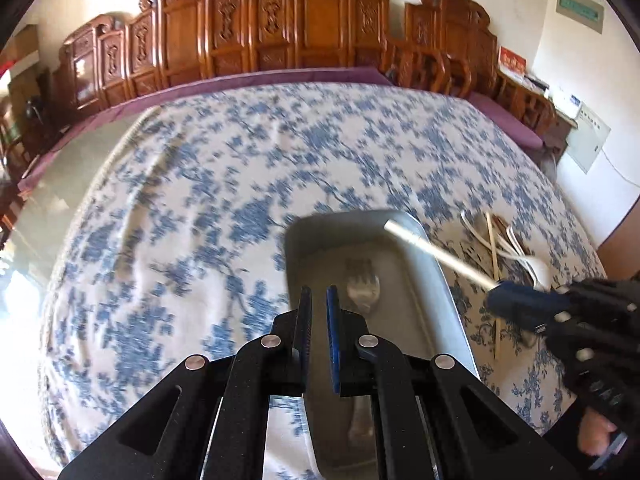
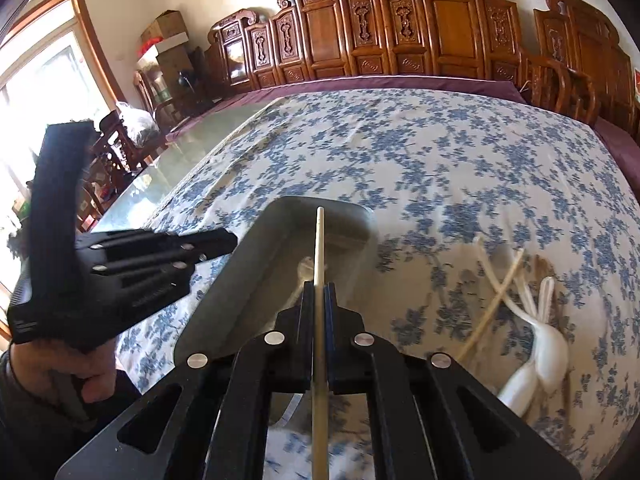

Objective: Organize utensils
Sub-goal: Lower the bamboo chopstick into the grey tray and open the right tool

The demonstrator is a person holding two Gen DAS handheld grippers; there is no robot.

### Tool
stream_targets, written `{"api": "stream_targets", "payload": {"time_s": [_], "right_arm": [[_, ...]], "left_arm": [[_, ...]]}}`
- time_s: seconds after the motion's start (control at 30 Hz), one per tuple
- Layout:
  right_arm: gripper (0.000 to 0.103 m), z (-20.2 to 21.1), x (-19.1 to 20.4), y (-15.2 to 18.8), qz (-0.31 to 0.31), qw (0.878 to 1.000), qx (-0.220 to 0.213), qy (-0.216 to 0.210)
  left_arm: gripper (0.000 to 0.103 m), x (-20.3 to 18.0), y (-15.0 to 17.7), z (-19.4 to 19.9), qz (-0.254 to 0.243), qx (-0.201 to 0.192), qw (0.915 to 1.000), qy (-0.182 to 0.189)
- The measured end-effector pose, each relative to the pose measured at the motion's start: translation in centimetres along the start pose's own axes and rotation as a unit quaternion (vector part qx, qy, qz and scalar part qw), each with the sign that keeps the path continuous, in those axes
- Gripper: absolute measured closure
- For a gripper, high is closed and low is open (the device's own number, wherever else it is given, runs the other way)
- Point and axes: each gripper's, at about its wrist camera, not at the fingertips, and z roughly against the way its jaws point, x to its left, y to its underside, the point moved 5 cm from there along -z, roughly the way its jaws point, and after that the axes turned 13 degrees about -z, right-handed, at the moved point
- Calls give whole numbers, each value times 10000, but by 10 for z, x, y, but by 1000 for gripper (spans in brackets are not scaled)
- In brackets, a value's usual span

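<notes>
Chopstick hanging over the tray, fork already in it

Big table [image 2: 400,152] under a blue-flowered cloth [image 1: 200,200], with a grey metal tray [image 1: 432,264] sitting on it and a fork [image 1: 362,288] lying inside, kinda blurry but I'm fairly sure it's a fork. Off to the tray's right there's a loose pile of white spoons [image 2: 548,344] and chopsticks [image 2: 496,292] on the cloth. Right gripper [image 2: 319,286] is clamped tight on one pale chopstick [image 2: 320,240], tip poking out over the tray. Left gripper [image 1: 319,292] is above the tray's near end, jaws pulled nearly together with nothing between them.
</notes>
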Motion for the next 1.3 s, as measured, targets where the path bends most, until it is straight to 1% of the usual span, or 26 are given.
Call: {"api": "stream_targets", "payload": {"time_s": [0.07, 0.2, 0.33, 0.5, 0.57, 0.63, 0.77, 0.9, 0.97, 1.0, 1.03, 1.1, 1.2, 1.3], "right_arm": [[97, -13, 8, 2, -9, 10000, 89, 41], [97, -40, 21, 5, -111, 9995, 254, 116], [97, -60, 27, 4, -210, 9990, 301, 250], [95, -74, 30, 9, -305, 9983, 469, 172], [95, -74, 31, 12, -340, 9980, 521, 67], [86, -73, 32, 12, -346, 9979, 545, -21], [86, -55, 27, 10, -250, 9989, 397, -22], [86, -26, 13, 6, -33, 9998, 158, 90], [86, -11, 1, 3, 38, 9997, 59, 225], [86, -4, -6, 2, 54, 9996, 21, 285], [86, 2, -14, 2, 64, 9994, -7, 342], [86, 16, -33, 0, 82, 9986, -86, 515], [86, 30, -65, -5, 69, 9964, -153, 825], [86, 37, -90, -8, 54, 9953, -100, 965]], "left_arm": [[97, 9, -1, 4, 67, -47, 10000, 42], [97, 25, 1, 13, 145, -145, 9998, -57], [97, 40, 3, 20, 288, -201, 9994, -48], [97, 52, 3, 28, 371, -304, 9988, -92], [97, 53, 2, 30, 380, -331, 9987, -97], [97, 53, 1, 31, 371, -361, 9986, -84], [97, 45, 1, 31, 288, -360, 9989, -33], [97, 33, -3, 29, 203, -386, 9990, 66], [90, 27, -5, 28, 155, -420, 9989, 107], [79, 24, -6, 28, 139, -431, 9989, 125], [73, 18, -8, 27, 100, -452, 9988, 178], [71, 8, -11, 27, 45, -489, 9985, 254], [64, -6, -17, 24, -12, -513, 9979, 385], [63, -26, -23, 19, -157, -509, 9973, 497]]}}
